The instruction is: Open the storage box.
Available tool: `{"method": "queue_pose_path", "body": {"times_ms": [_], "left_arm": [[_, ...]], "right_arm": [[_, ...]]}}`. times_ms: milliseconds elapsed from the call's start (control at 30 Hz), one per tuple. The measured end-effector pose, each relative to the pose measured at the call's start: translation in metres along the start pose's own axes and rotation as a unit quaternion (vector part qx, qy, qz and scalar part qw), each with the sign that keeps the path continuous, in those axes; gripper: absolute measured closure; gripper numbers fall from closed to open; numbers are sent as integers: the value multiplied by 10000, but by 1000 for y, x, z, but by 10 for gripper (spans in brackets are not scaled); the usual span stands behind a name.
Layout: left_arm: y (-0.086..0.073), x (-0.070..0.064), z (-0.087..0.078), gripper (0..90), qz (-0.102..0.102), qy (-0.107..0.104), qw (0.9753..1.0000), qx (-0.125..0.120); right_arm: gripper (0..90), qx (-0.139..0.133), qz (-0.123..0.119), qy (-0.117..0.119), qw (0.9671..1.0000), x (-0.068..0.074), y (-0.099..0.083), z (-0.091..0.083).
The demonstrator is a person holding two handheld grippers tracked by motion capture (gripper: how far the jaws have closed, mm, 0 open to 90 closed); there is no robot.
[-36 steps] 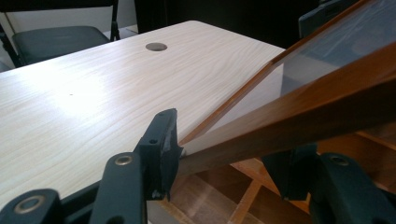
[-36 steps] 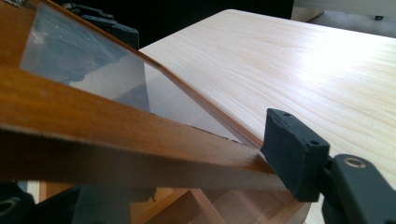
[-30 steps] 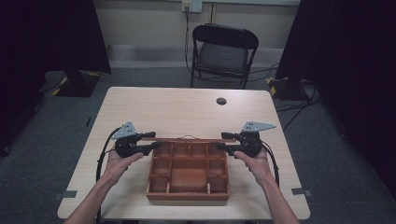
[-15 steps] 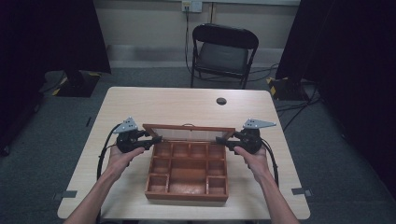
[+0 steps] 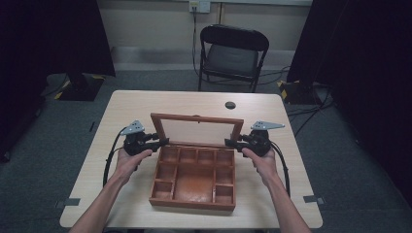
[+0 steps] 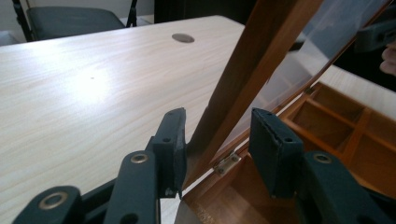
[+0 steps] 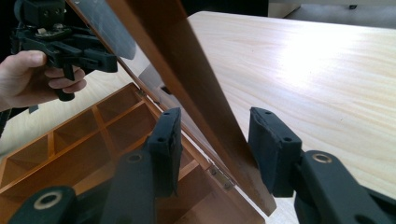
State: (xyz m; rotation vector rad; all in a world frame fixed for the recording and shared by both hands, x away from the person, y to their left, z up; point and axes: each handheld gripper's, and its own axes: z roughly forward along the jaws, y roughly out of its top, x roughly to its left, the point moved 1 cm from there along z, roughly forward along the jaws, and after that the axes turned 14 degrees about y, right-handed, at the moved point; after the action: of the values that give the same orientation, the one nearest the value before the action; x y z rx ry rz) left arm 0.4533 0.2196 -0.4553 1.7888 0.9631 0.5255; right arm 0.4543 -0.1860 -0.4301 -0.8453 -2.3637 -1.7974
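A wooden box (image 5: 193, 177) sits near the middle of the table (image 5: 145, 104), a bit toward the person. Its lid (image 5: 197, 129) stands up at the box's 12 o'clock edge, tipped back a little. The lid has a wood frame around a see-through pane.

The left gripper (image 5: 163, 141) is at the lid's 9 o'clock side. In the left gripper view its jaws are apart, with the lid's frame (image 6: 252, 70) between them. One pad (image 6: 177, 140) seems to touch the wood; the other stands off. The right gripper (image 5: 230, 142) is at the lid's 3 o'clock side. In the right gripper view its jaws are also apart around the frame (image 7: 187, 88), with gaps on both sides, so it is not squeezing.

There is lots of bare table at 12 o'clock, behind the lid. A small dark round spot (image 5: 230, 105) lies there, well apart. A chair (image 5: 232, 53) stands past the far table edge.

The lid hides the table just behind it. The box's insides are cut into small bins; what they hold is hard to see.
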Motion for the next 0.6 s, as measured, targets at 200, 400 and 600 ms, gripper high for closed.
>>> {"method": "queue_pose_path", "body": {"times_ms": [200,400,600], "left_arm": [[-1,3,3,590,-149,20,9999,-29],[-1,4,3,599,-163,27,9999,10],[-1,6,2,636,-211,-23,9998,61]], "right_arm": [[570,-107,77,-73,9999,-5,1,2],[580,-203,114,-93,9997,-10,1,4],[581,-181,125,-164,9996,-11,1,6]]}}
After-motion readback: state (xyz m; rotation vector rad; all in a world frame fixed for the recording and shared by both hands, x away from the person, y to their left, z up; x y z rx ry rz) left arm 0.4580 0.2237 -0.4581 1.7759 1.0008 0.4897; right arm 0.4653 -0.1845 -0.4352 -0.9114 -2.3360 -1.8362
